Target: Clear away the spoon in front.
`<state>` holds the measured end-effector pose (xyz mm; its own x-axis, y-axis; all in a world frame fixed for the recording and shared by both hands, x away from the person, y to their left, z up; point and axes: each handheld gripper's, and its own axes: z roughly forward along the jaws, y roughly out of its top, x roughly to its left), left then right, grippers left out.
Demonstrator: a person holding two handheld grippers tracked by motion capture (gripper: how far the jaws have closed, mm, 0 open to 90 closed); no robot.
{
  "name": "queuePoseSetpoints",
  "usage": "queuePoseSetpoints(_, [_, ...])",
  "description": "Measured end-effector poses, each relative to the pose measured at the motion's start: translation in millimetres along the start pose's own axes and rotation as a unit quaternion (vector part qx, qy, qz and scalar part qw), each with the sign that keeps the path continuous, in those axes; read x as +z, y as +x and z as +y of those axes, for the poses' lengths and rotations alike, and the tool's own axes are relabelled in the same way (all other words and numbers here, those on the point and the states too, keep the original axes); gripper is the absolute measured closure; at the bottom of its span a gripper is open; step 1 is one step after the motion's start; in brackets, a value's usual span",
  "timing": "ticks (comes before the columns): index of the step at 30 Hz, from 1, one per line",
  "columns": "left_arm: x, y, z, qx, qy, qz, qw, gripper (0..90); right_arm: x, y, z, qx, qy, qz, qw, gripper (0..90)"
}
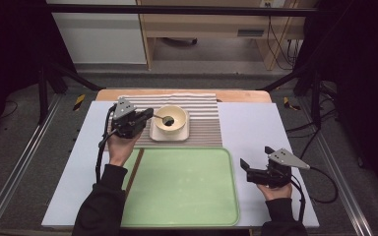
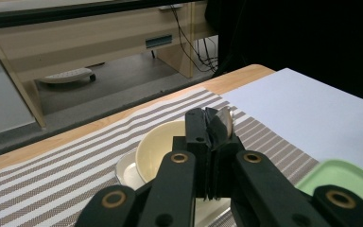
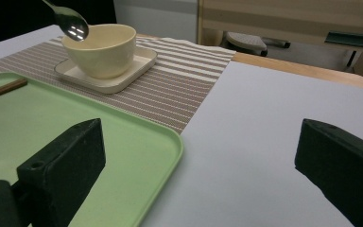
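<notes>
Left gripper (image 1: 149, 117) clamped on a metal spoon (image 1: 163, 118), spoon bowl hanging over the cream bowl (image 1: 171, 119) on its square saucer (image 1: 155, 132). Right gripper (image 1: 252, 171) gaping, nothing between the jaws, above the counter (image 1: 256, 128) beside the green tray (image 1: 182, 187).

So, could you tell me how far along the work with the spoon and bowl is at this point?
Done: the cream bowl sits on its square plate on the striped mat, and chopsticks lie at the green tray's left edge. In hand: the left gripper is shut on the spoon, held over the bowl. Left: setting the spoon down, likely somewhere nearby; the right gripper waits open beside the tray.
</notes>
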<state>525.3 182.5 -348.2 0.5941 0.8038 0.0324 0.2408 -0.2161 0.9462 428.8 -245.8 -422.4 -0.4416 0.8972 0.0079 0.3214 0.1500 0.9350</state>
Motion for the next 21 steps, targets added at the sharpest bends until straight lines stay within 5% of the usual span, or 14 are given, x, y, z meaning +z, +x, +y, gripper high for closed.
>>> queuePoseSetpoints(13, [-40.9, -24.7, -8.3, 0.043, 0.005, -0.025, 0.9987, 88.3, 0.6, 1.6, 0.0, -0.004, 0.001, 0.000, 1.0000, 2.8])
queuePoseSetpoints(21, [-56.7, -39.8, -16.8, 0.045, 0.007, -0.052, 0.9976, 88.3, 0.3, 1.9, -0.1, -0.005, 0.001, -0.001, 1.0000, 2.8])
